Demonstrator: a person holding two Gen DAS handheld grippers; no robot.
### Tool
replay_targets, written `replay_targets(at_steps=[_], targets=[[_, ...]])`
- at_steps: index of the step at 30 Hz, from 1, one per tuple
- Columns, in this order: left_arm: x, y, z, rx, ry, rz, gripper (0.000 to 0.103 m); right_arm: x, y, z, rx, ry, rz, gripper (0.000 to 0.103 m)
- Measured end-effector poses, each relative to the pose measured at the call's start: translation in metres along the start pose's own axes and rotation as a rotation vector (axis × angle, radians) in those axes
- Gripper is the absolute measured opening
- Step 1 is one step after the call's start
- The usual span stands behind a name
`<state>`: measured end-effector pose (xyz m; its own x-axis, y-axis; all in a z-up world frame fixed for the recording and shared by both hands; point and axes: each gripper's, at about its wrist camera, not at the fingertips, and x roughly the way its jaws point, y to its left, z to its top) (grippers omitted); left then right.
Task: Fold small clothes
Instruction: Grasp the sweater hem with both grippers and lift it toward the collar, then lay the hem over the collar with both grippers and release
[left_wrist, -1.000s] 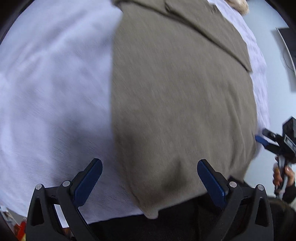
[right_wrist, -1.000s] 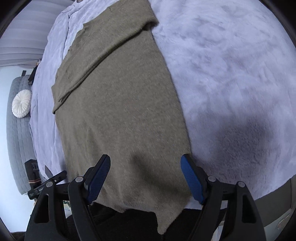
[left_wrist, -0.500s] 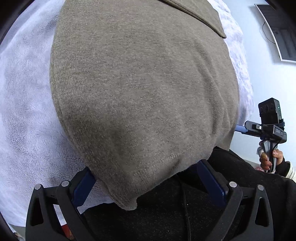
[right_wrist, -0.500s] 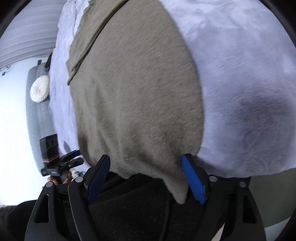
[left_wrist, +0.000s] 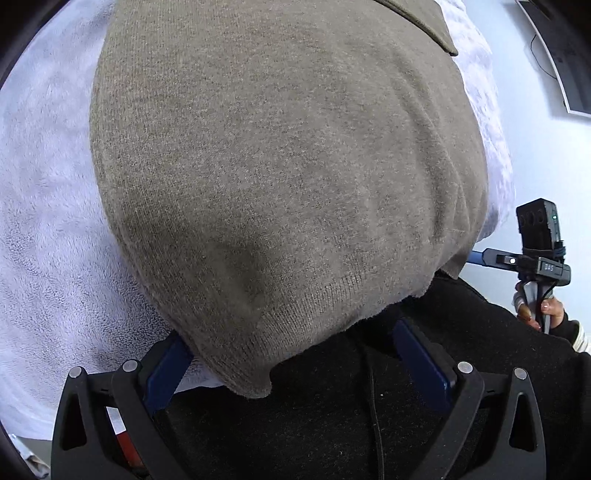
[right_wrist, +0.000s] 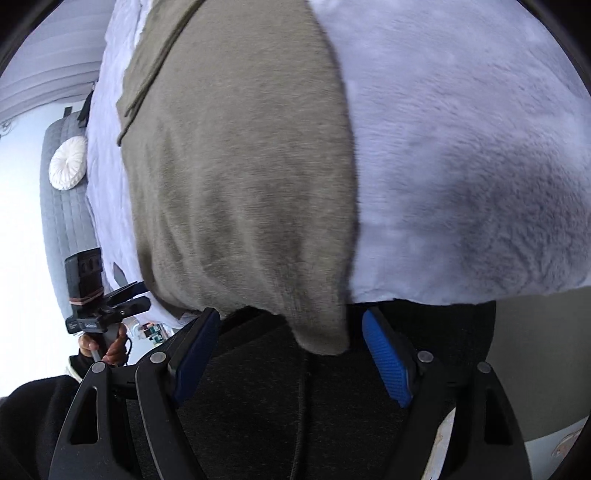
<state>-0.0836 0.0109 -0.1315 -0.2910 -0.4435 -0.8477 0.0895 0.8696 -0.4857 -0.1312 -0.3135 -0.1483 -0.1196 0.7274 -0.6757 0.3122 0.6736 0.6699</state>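
Left gripper jaws spread wide, gripping nothing; one hem corner of the olive knit garment hangs between its blue pads, apparently not touching them. Right gripper also spread wide, the other hem corner drooping between its pads, nothing clamped. Garment lies flat on the bed's white fluffy blanket, hem hanging over the near edge, a folded part at the far end. Person's black clothing below. Round white cushion on a grey quilted headboard at far left.
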Motion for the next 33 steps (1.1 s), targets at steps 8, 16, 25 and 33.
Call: replay_targets(at_steps=[8, 16, 25, 33], targets=[[-0.027, 0.022, 0.004, -0.008, -0.012, 0.057, 0.042, 0.018, 0.027, 0.009, -0.017, 0.010, 0.191, 0.013], [-0.075, 0.053, 0.004, -0.111, -0.159, -0.153, 0.018, -0.020, 0.063, 0.023, -0.048, -0.107, 0.372, 0.013], [-0.126, 0.059, 0.059, -0.059, -0.333, -0.246, 0.018, -0.053, 0.117, 0.072, 0.027, -0.291, 0.299, 0.013], [-0.156, 0.049, 0.128, -0.117, -0.443, 0.063, 0.023, -0.067, 0.093, 0.153, 0.078, -0.335, 0.181, 0.016]])
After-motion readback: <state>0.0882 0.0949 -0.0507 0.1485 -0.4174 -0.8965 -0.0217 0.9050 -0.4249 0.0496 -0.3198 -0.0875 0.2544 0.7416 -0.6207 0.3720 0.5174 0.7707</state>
